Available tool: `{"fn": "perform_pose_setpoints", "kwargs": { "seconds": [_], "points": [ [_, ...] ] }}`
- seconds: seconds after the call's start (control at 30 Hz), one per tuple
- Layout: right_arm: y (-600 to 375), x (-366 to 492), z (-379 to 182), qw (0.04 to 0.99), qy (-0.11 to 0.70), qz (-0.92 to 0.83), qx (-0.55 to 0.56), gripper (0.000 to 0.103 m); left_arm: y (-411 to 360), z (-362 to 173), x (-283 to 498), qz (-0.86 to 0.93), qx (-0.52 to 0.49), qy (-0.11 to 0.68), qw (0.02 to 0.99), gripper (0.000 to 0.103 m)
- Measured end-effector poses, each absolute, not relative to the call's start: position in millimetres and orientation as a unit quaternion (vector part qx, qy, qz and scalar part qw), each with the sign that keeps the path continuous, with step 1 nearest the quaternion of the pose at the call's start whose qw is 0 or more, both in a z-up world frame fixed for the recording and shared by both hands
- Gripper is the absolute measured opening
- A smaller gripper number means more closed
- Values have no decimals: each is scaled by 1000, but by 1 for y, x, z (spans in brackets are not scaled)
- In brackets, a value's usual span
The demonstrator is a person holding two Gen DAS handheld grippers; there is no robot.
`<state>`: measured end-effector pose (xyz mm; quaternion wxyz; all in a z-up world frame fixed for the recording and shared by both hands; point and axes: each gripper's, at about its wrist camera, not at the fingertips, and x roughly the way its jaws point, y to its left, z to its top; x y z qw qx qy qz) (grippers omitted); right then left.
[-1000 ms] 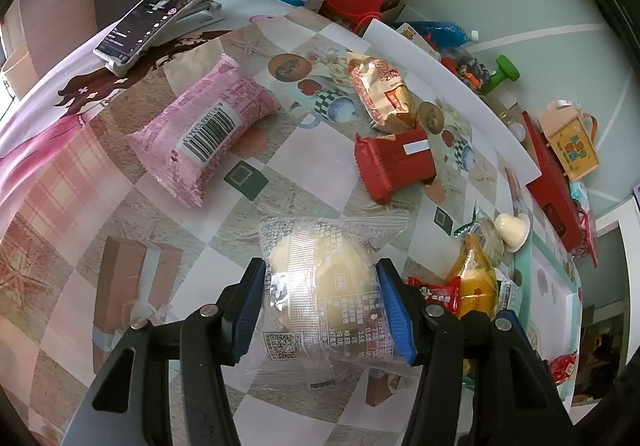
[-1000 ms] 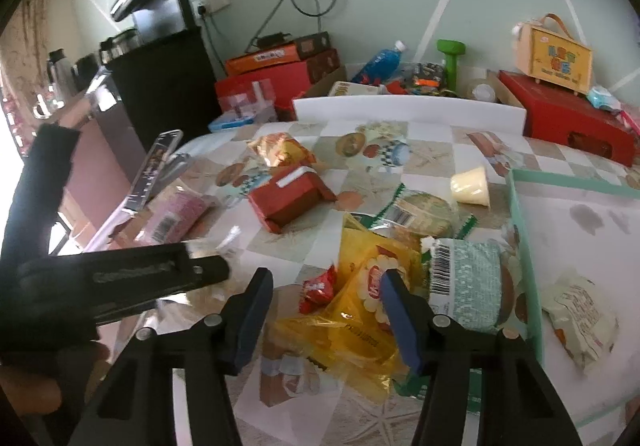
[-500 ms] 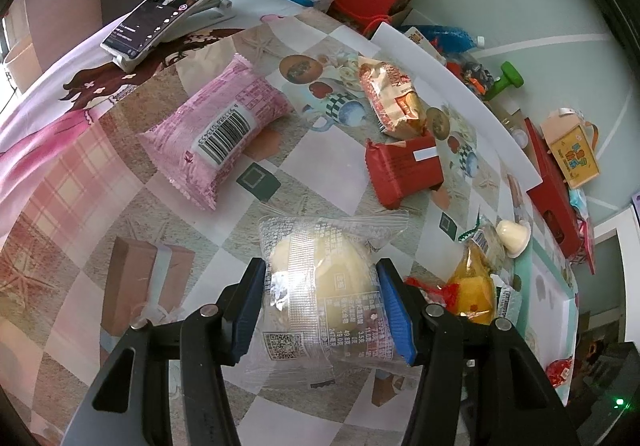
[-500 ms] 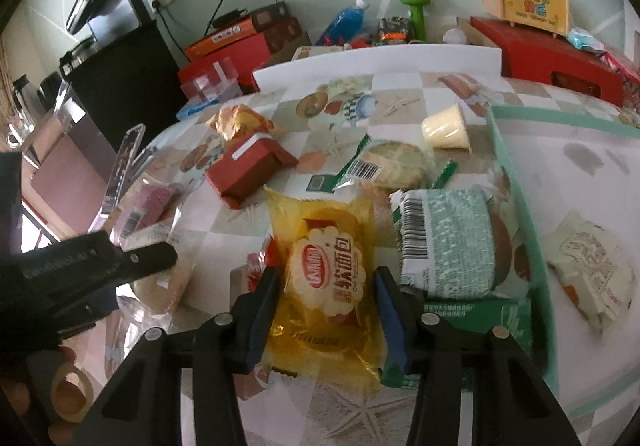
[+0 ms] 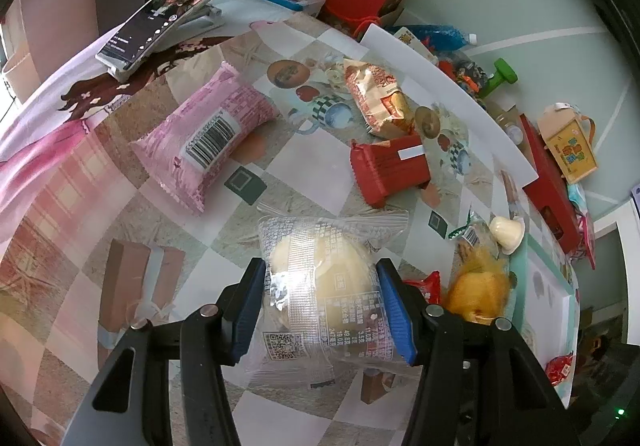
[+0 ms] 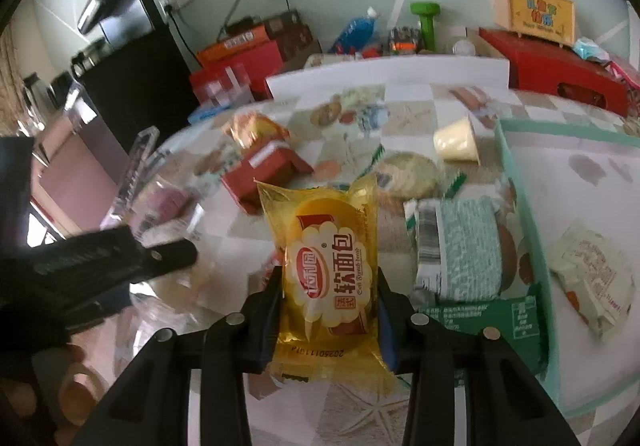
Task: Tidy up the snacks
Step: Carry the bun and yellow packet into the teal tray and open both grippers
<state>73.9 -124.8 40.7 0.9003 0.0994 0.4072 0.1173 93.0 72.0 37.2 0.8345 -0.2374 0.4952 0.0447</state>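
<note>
Right wrist view: a yellow plastic-wrapped soft bread packet (image 6: 330, 266), loose half a second ago, is now clamped and lifted by the right gripper (image 6: 328, 310), beside the green-rimmed tray (image 6: 532, 246). The left gripper (image 5: 320, 306) still grips a clear-wrapped pale bun (image 5: 320, 278) above the patterned table (image 5: 160, 214).

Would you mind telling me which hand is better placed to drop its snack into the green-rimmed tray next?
Right. Its tongs grip the yellow bread pack right beside the tray. The left tongs hold the clear bun pack farther away, with other snacks lying between.
</note>
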Motion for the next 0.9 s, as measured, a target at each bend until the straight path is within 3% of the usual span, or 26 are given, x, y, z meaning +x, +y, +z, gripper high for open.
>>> {"fn": "perform_pose_setpoints", "kwargs": {
  "seconds": [0.33,0.9],
  "points": [
    [-139,61,70,924,337,128,126,42,57,53,91,37,-228,474,850,57],
    [-236,55,78,928,309,35,207,42,-34,93,95,-63,-169,416,891,57]
  ]
}}
